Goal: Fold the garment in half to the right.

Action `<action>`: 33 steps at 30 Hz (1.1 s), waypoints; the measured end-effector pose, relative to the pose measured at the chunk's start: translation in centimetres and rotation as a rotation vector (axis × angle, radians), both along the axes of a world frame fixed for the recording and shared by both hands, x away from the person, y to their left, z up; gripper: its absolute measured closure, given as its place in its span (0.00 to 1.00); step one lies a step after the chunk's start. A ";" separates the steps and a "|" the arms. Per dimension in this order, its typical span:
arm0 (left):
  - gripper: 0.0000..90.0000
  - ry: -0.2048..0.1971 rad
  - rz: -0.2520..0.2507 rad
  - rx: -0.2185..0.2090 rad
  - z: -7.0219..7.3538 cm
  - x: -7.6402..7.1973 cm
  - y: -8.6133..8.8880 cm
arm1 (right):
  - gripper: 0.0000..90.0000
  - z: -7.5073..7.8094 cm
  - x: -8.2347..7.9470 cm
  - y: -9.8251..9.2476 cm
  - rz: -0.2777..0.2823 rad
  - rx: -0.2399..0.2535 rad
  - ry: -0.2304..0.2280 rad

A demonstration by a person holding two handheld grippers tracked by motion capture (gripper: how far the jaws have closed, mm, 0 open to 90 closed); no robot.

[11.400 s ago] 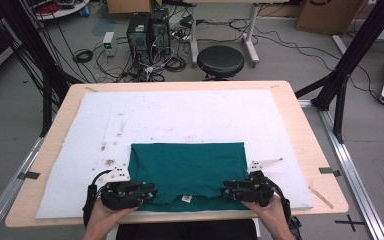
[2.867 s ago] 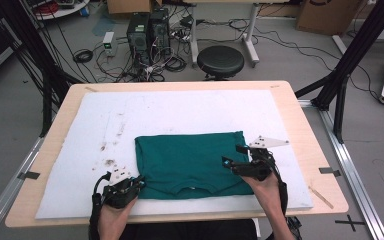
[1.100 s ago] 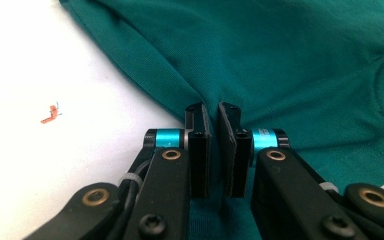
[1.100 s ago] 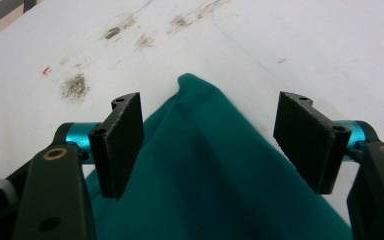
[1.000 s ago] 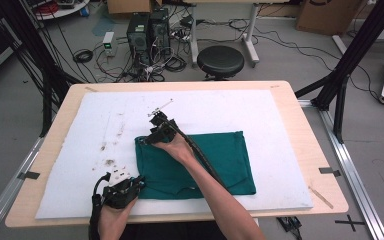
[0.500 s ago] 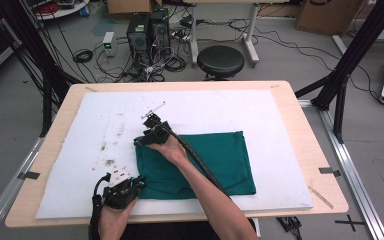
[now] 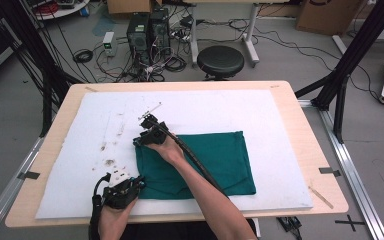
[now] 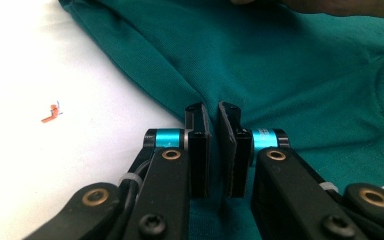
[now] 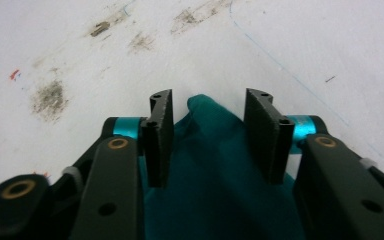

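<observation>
A teal cloth (image 7: 215,160) lies folded flat on the white board (image 7: 260,115). My left gripper (image 7: 136,185) sits at the cloth's near left corner. In the left gripper view its jaws stand almost together (image 8: 211,112), shut on the cloth's edge (image 8: 280,65). My right arm reaches across the cloth to its far left corner. There my right gripper (image 7: 140,141) points out over the board. Its jaws (image 9: 209,107) have just been closing and still stand apart. The cloth's corner (image 9: 215,150) bulges up between them, and the pads do not pinch it.
Dark smudges (image 7: 109,162) mark the board left of the cloth. The wooden table's rim (image 7: 325,150) runs round the board. Beyond the far edge stand a black stool (image 7: 220,61) and computer cases with cables (image 7: 147,32).
My right hand has slid a little left and nearer, settling onto the cloth's far left corner. The left gripper and the cloth have stayed where they were.
</observation>
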State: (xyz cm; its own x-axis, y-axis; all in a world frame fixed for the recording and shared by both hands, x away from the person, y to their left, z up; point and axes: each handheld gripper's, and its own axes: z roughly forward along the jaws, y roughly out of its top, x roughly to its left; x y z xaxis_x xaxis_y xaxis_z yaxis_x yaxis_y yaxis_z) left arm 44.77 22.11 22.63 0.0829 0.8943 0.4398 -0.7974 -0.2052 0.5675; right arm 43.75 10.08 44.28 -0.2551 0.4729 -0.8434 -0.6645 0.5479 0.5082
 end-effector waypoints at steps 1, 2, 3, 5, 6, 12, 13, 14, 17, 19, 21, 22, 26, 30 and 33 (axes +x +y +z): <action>0.93 0.000 -0.002 -0.001 0.0 0.0 0.0 | 0.67 0.0 0.0 0.0 0.000 -0.001 -0.003; 0.93 0.001 -0.002 -0.001 0.0 0.0 0.0 | 0.69 0.0 0.0 0.0 -0.003 0.004 -0.003; 0.93 0.002 -0.002 -0.001 0.0 0.0 0.0 | 0.71 0.1 0.1 0.0 -0.004 0.006 -0.005; 0.93 0.001 -0.002 -0.002 0.0 0.0 0.0 | 0.77 0.1 0.0 0.0 -0.013 0.011 -0.012; 0.93 0.001 -0.002 -0.002 0.0 0.0 0.0 | 0.79 0.1 0.1 -0.1 -0.016 0.013 -0.017; 0.93 0.011 -0.008 -0.004 0.1 -0.1 0.0 | 0.91 0.2 0.1 -0.2 -0.017 0.021 -0.019; 0.93 0.012 -0.013 -0.004 0.1 -0.1 0.1 | 0.92 0.2 0.0 -0.2 -0.016 0.025 -0.014; 0.93 0.013 -0.015 -0.004 0.2 -0.1 0.1 | 0.92 0.3 0.0 -0.3 -0.016 0.024 -0.013; 0.93 0.018 -0.034 -0.018 0.1 -0.2 0.1 | 0.94 0.3 -0.2 -0.4 -0.022 0.007 -0.029; 0.94 0.010 -0.031 -0.013 0.0 -0.3 0.1 | 0.94 0.2 -0.5 -0.5 -0.020 0.001 -0.036; 0.94 0.001 -0.041 -0.009 -0.2 -0.6 0.2 | 0.94 0.2 -0.9 -0.8 -0.004 0.003 -0.034; 0.94 -0.001 -0.048 -0.009 -0.2 -0.7 0.2 | 0.94 0.2 -1.1 -0.9 0.010 0.006 -0.028; 0.94 -0.026 -0.065 0.001 -0.5 -1.7 0.4 | 0.94 0.3 -1.6 -1.4 0.047 0.008 -0.008; 0.94 -0.047 -0.066 0.005 -0.8 -2.7 0.5 | 0.94 0.0 -2.3 -1.4 0.063 0.010 -0.026; 0.94 -0.062 -0.065 0.000 -1.1 -3.1 0.7 | 0.94 0.0 -2.5 -1.5 0.083 0.008 -0.024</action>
